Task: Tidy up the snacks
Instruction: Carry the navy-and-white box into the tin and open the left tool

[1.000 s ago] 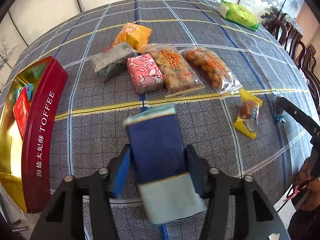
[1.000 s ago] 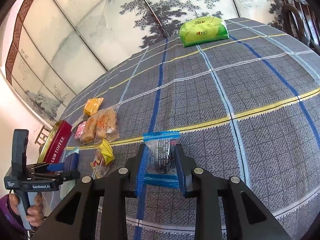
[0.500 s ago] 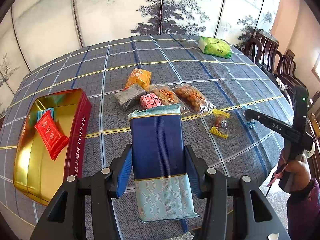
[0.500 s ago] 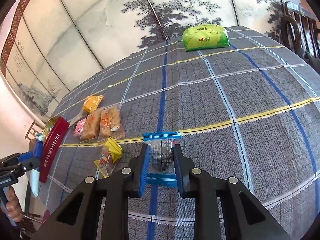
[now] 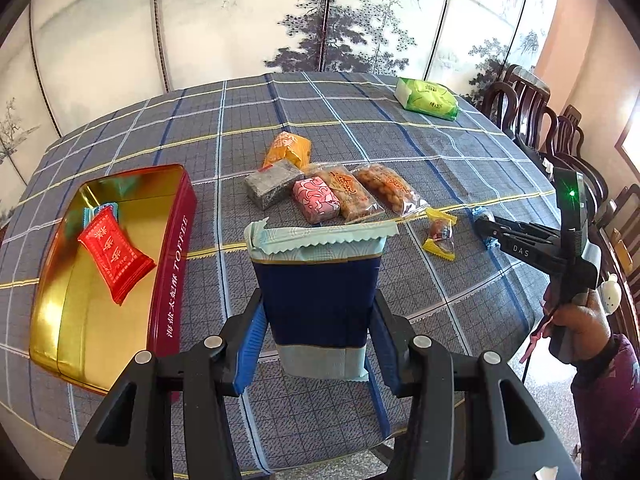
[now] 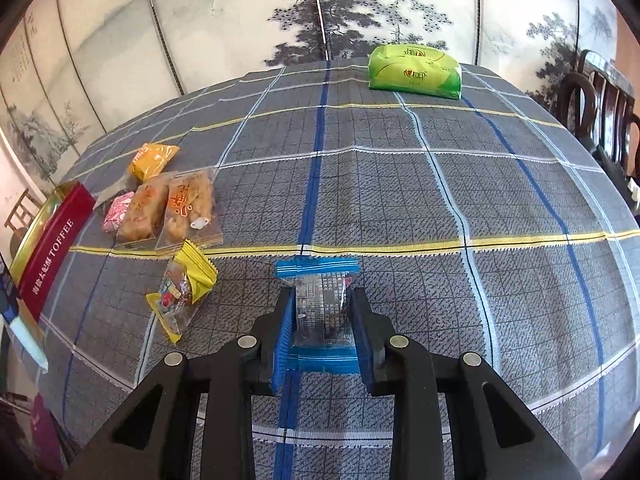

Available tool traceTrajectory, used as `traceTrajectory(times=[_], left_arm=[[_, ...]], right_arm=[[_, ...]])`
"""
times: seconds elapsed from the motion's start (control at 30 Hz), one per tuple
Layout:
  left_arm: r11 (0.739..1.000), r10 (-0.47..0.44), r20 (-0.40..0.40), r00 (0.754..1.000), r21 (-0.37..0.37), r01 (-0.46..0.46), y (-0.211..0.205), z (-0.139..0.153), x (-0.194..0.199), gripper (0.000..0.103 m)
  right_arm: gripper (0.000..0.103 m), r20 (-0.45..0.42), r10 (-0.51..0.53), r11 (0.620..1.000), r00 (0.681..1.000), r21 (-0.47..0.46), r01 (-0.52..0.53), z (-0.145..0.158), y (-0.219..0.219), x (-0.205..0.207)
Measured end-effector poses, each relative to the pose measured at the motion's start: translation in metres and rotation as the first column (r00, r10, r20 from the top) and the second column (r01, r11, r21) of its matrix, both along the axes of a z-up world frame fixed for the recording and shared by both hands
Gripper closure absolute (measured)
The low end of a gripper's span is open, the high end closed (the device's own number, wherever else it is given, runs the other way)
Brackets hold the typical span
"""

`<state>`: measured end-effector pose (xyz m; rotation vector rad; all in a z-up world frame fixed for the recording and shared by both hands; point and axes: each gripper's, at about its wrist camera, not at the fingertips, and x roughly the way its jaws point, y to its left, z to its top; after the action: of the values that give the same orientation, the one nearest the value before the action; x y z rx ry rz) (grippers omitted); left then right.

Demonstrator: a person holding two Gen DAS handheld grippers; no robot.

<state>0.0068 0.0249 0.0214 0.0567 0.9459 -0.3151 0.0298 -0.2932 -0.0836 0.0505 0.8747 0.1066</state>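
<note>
Pinching a navy and pale-blue snack pack [image 5: 318,292] above the table [image 5: 400,152], the left gripper [image 5: 316,344] holds it at 3 o'clock of the open red toffee tin [image 5: 172,280]. The right gripper [image 6: 322,336] clamps a small clear candy with blue ends [image 6: 320,304] over the table.

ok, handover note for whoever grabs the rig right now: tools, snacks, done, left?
Left tool: shut on the navy packet, held above the table beside the toffee tin.
Right tool: shut on the small blue-ended candy.
Done: red packet lies in the tin.
Left: both held items to drop in, then the yellow candy, pink packet, grey packet, orange packet and two clear bags. Green pack sits at the far edge.
</note>
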Motion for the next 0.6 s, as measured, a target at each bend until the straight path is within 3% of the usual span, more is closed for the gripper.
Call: traceTrajectory(times=[0.27,0.6], left_arm=[[1.000,-0.015,-0.020,1.000,-0.020,0.015,0.018,-0.003,0.002,0.058],[0.998,0.042,0.034,0.999,-0.048,-0.041,0.057,0.029,-0.014,0.058]], right_arm=[[0.079,0.034,-0.060,0.988,0.998,0.147,0.054,0.005,-0.016,-0.010],[0.079,0.074,-0.080,0.981,0.994,0.183,0.065,0.013,-0.014,-0.014]])
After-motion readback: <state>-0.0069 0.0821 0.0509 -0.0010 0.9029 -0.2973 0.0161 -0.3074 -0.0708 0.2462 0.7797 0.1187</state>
